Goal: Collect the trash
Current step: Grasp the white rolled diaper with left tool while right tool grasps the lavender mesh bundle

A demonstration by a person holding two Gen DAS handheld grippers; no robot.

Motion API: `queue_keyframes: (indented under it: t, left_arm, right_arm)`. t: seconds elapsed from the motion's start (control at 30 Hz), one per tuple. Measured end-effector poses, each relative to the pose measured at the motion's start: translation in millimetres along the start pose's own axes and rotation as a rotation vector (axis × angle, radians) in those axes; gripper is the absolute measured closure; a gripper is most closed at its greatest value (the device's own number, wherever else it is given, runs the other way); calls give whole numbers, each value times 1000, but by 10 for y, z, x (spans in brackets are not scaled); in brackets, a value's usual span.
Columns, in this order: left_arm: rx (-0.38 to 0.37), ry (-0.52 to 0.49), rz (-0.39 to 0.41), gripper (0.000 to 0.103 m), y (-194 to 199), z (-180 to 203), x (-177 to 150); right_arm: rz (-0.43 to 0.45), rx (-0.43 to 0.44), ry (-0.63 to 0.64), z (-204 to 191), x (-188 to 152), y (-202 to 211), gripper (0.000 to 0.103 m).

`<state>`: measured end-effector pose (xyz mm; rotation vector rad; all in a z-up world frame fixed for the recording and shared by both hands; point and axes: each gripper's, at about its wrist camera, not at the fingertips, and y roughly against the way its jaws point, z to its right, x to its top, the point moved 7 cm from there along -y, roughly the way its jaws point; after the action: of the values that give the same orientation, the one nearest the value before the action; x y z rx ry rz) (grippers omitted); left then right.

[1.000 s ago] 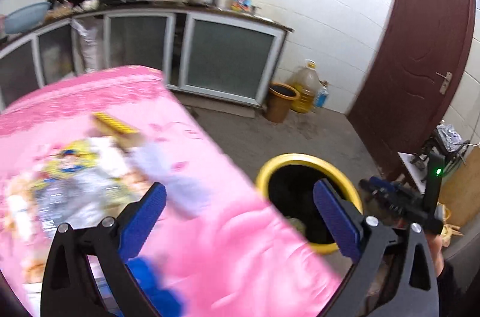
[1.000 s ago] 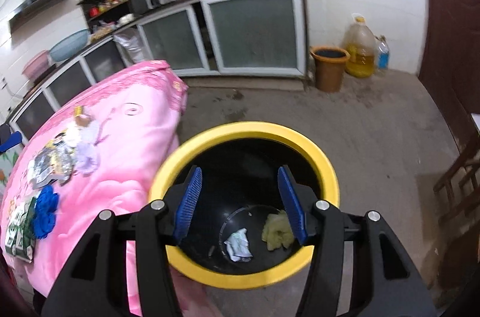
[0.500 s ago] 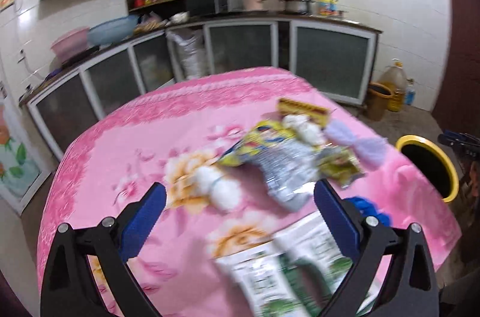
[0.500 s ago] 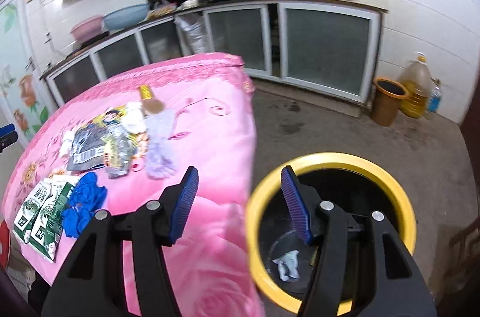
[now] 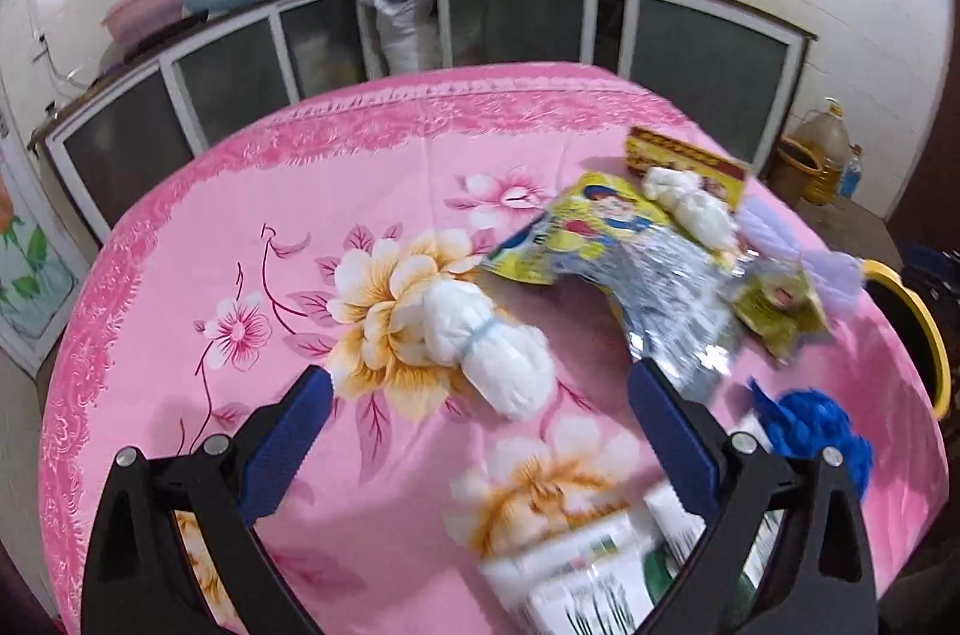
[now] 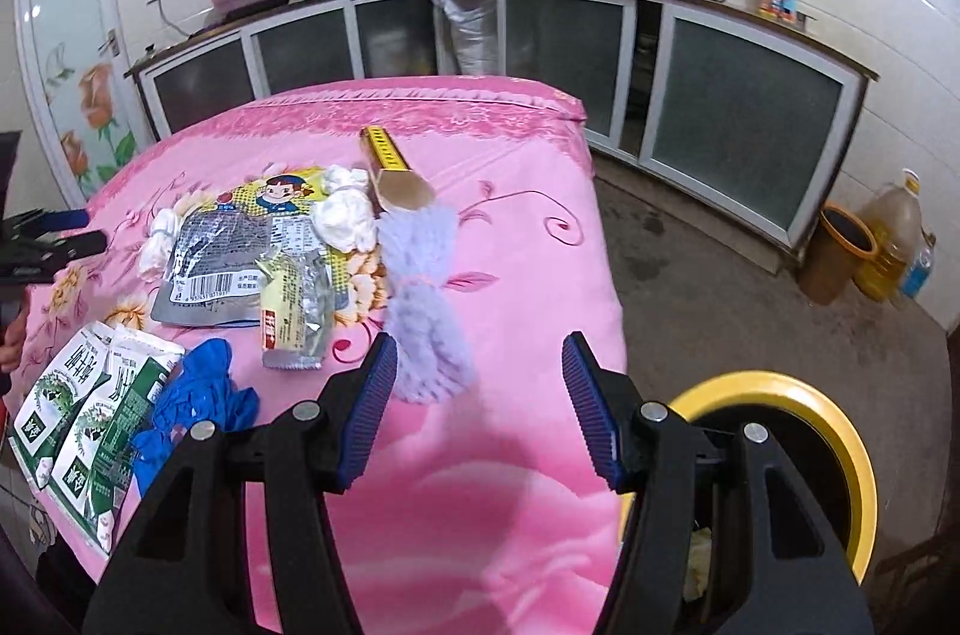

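Trash lies spread on a pink flowered tablecloth. In the left wrist view my left gripper hangs open just short of a tied white wad. Beyond it lie a silver and yellow snack bag, a second white wad, a blue crumpled glove and green-white cartons. In the right wrist view my right gripper is open and empty, close to a lilac fluffy bundle. The yellow-rimmed bin stands on the floor at the table's right.
A yellow box lies at the far side of the trash pile. Kitchen cabinets line the back wall. An orange bucket and an oil jug stand on the concrete floor at right. The left gripper shows at the left edge.
Both grippers have swung left from over the yellow bin to over the table. The left one now faces the white wad, the right one the lilac bundle.
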<state>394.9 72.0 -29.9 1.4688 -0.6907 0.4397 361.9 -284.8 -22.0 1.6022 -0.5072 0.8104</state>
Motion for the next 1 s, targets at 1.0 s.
queue_keyframes:
  t: [1.0]
  left_arm:
    - [-74, 149, -225, 8, -1094, -148, 18]
  right_arm:
    - [-231, 44, 79, -258, 9, -1143, 48]
